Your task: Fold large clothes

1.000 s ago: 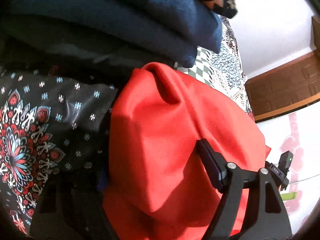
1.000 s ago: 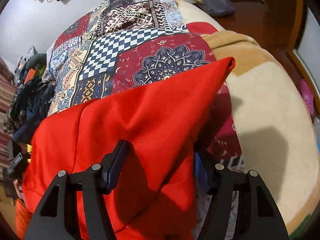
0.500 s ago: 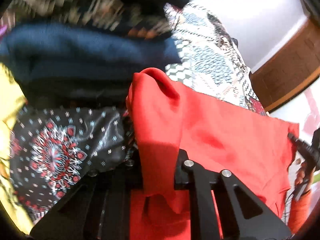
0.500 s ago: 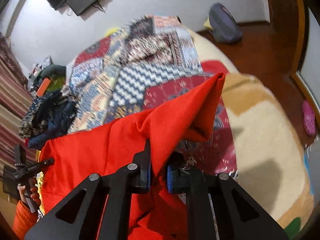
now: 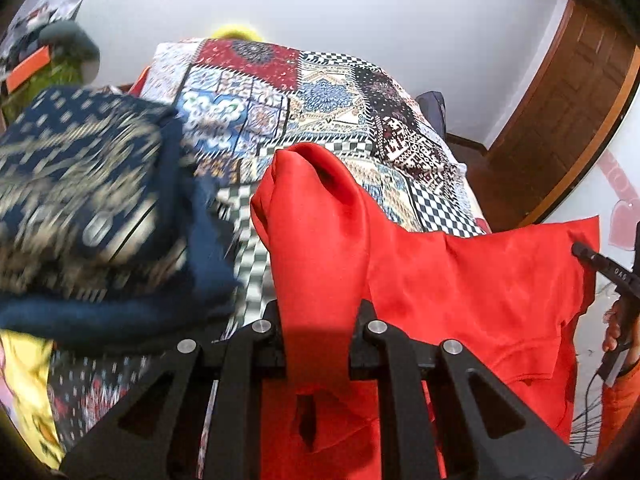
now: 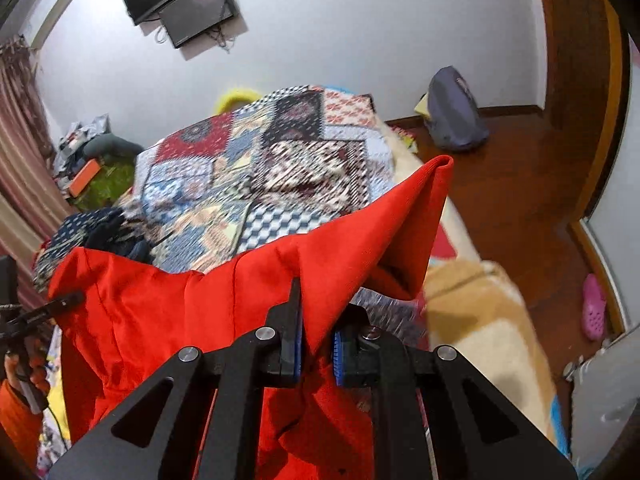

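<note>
A large red garment (image 5: 472, 280) hangs stretched between my two grippers, lifted above the bed. My left gripper (image 5: 318, 320) is shut on a bunched corner of it, which sticks up past the fingers. My right gripper (image 6: 316, 340) is shut on the opposite corner of the red garment (image 6: 180, 312); a pointed flap rises to the upper right. The right gripper shows at the right edge of the left wrist view (image 5: 600, 268), and the left gripper at the left edge of the right wrist view (image 6: 44, 308). The garment's lower part is hidden below both frames.
A patchwork bedspread (image 5: 320, 92) covers the bed (image 6: 280, 168). A pile of dark blue patterned clothes (image 5: 80, 200) sits at the left. A beige blanket (image 6: 480, 320) lies at the bed's right edge. A grey backpack (image 6: 456, 112) and pink slipper (image 6: 594, 304) lie on the wooden floor.
Both grippers closed on the red garment's corners and raised it off the bed. Both views tilted up toward the far wall, and the cloth now spans between the grippers.
</note>
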Available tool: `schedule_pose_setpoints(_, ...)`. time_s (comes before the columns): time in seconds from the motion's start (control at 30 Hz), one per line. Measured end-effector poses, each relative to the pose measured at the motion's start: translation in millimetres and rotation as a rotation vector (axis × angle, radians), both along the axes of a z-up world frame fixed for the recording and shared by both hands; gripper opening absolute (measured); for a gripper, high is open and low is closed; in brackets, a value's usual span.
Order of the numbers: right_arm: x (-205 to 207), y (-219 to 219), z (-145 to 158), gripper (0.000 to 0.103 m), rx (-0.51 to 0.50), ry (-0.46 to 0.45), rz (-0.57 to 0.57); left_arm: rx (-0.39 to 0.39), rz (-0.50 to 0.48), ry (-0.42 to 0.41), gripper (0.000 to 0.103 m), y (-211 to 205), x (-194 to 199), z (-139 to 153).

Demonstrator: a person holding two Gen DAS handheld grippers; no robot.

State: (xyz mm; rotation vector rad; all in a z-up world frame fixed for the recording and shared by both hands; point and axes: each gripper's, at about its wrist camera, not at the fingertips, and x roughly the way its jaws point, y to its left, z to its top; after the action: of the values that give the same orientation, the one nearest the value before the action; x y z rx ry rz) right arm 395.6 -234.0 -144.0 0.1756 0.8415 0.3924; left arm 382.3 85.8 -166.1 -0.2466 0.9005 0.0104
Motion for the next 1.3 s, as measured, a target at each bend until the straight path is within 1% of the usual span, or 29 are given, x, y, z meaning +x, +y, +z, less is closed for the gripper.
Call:
schedule_pose_setpoints(0.1,24.6,-3.6,-9.8,0.01,-0.012,0.024,-0.033,0.026,-0.003,0.023,0.014,8.6,26.0,-11.0)
schedule_pose_setpoints(0.2,42.9,-7.1,-24.1,0.01,-0.042,0.054,-0.068,0.093,-0.003,0.068,0.016,20.3,45.3,-27.2)
schedule_pose_setpoints(0.23,44.9,-7.4,-27.0,0.01,-0.054,0.059,-0.074,0.102,-0.001,0.088,0.017,22.8,52.3,-34.3)
schedule_pose_setpoints(0.27,48.9,-8.5,-32.4,0.012,-0.073,0.072,-0.085,0.102,0.002,0.102,0.019,28.6,50.7,-38.4)
schedule_pose_setpoints(0.3,51.4,-10.1,-35.8,0.014,-0.093,0.086,-0.096,0.099,0.011,0.125,0.023,33.6,54.3,-42.5)
schedule_pose_setpoints(0.33,53.0,-12.1,-39.2,0.014,-0.12,0.096,-0.118,0.099,0.025,0.141,0.029,38.9,55.9,-45.2)
schedule_pose_setpoints(0.37,53.1,-14.1,-41.7,0.018,-0.151,0.102,-0.136,0.105,0.041,0.149,0.031,43.0,56.7,-47.3)
schedule_pose_setpoints(0.43,49.2,-17.6,-40.4,0.023,-0.226,0.088,-0.179,0.116,0.055,0.139,0.034,48.2,51.2,-43.9)
schedule_pose_setpoints(0.47,44.5,-19.5,-36.6,0.031,-0.264,0.069,-0.196,0.105,0.052,0.134,0.034,50.3,48.0,-41.5)
schedule_pose_setpoints(0.5,38.3,-21.7,-30.9,0.042,-0.282,0.048,-0.2,0.089,0.047,0.132,0.035,51.9,43.6,-38.5)
schedule_pose_setpoints(0.53,35.5,-23.8,-26.8,0.048,-0.284,0.035,-0.199,0.088,0.047,0.131,0.037,52.2,39.6,-35.5)
schedule_pose_setpoints(0.57,27.4,-25.2,-20.2,0.054,-0.278,0.013,-0.19,0.099,0.043,0.126,0.038,50.8,33.4,-30.8)
schedule_pose_setpoints(0.6,18.9,-26.2,-13.4,0.056,-0.27,-0.003,-0.177,0.112,0.036,0.118,0.038,48.8,27.2,-25.9)
schedule_pose_setpoints(0.67,5.9,-27.1,-2.7,0.058,-0.264,-0.015,-0.151,0.131,0.023,0.11,0.039,45.2,13.6,-15.7)
schedule_pose_setpoints(0.73,-8.5,-25.2,7.3,0.06,-0.255,-0.016,-0.121,0.127,0.008,0.099,0.045,40.8,-3.6,-4.4)
schedule_pose_setpoints(0.83,-28.4,-20.9,19.2,0.064,-0.243,-0.031,-0.091,0.129,-0.01,0.077,0.052,35.9,-29.5,11.9)
schedule_pose_setpoints(0.87,-36.9,-19.0,23.4,0.065,-0.245,-0.039,-0.081,0.132,-0.017,0.072,0.052,34.0,-38.4,16.8)
schedule_pose_setpoints(0.93,-51.9,-16.5,29.7,0.066,-0.252,-0.059,-0.063,0.14,-0.032,0.069,0.057,31.5,-55.9,24.4)
schedule_pose_setpoints(1.0,-70.3,-15.3,36.9,0.066,-0.257,-0.077,-0.046,0.152,-0.043,0.066,0.059,30.6,-72.4,29.7)
schedule_pose_setpoints(1.17,-97.9,-14.5,39.2,0.067,-0.242,-0.071,-0.024,0.192,-0.063,0.089,0.061,34.5,-112.4,32.0)
schedule_pose_setpoints(1.27,-111.9,-16.1,33.9,0.067,-0.223,-0.041,-0.018,0.178,-0.063,0.112,0.065,41.5,-136.5,24.8)
schedule_pose_setpoints(1.3,-116.6,-16.3,31.8,0.067,-0.222,-0.033,-0.016,0.159,-0.061,0.123,0.066,45.1,-145.5,20.6)
